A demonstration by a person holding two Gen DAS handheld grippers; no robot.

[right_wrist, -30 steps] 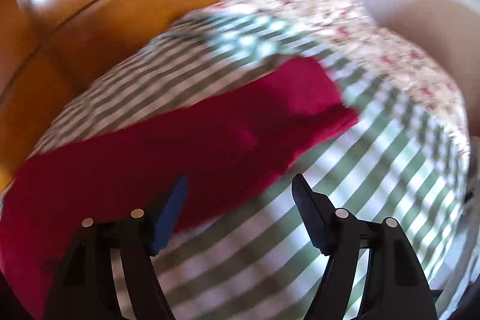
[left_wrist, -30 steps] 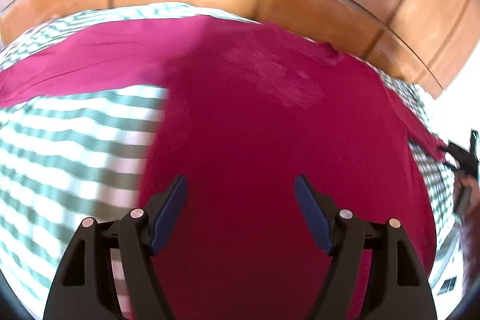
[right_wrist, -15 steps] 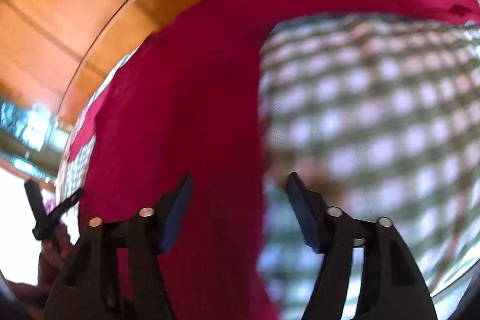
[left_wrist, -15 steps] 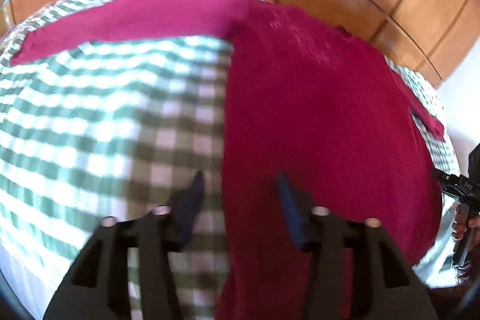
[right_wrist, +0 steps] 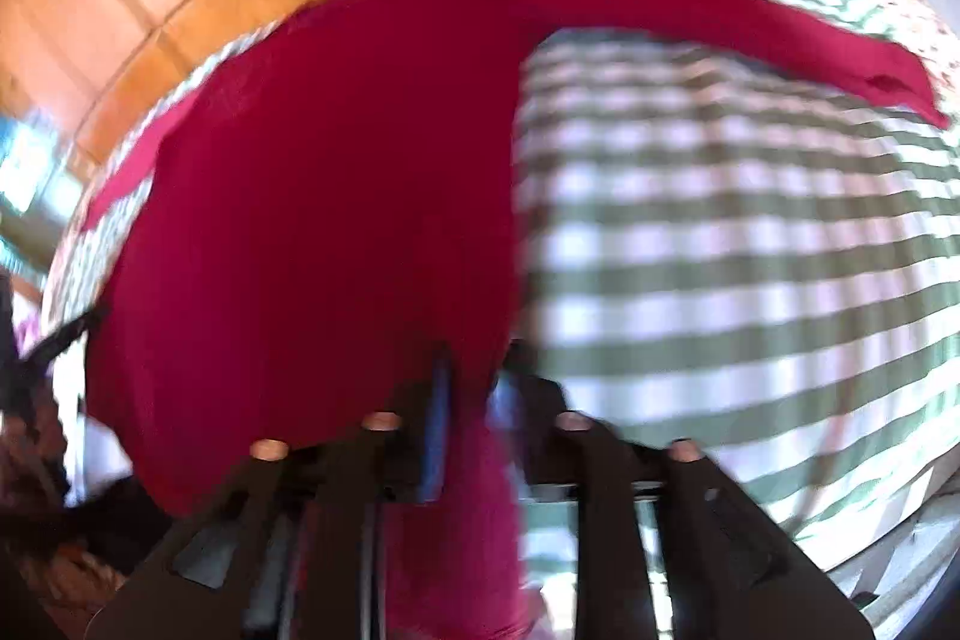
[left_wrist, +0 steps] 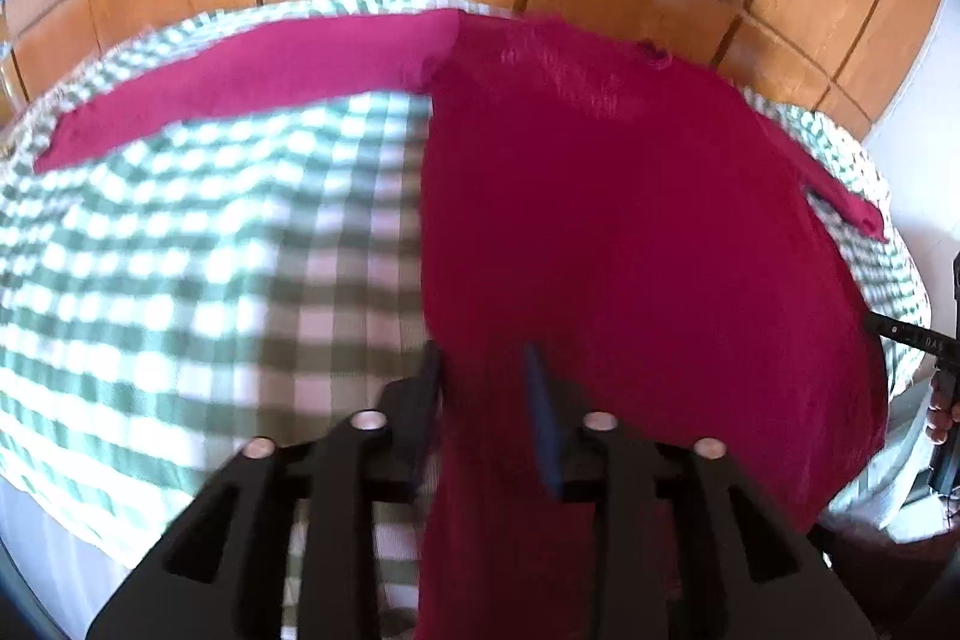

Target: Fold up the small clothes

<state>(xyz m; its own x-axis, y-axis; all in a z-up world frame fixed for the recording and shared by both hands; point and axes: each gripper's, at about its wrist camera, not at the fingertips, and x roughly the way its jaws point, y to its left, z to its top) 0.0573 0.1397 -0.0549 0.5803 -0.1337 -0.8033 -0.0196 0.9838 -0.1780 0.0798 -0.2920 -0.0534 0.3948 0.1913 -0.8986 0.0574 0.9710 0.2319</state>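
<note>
Crimson long-sleeved top [left_wrist: 630,232] spread flat across the green-checked bedcover [left_wrist: 180,268], hem at the near edge, sleeves out toward both side edges.

Left gripper [left_wrist: 483,388] narrowed over the hem's left corner, jaws just closed in, cloth between the pads, firm pinch likely but not certain. Right gripper [right_wrist: 474,400] nearly shut on the opposite hem corner, fabric running up between its fingers; too blurred to confirm the grip. Risk from here: uneven bite, one corner slipping free on the lift, giving a skewed fold and bunched knit, or bedcover caught along with it.
</note>
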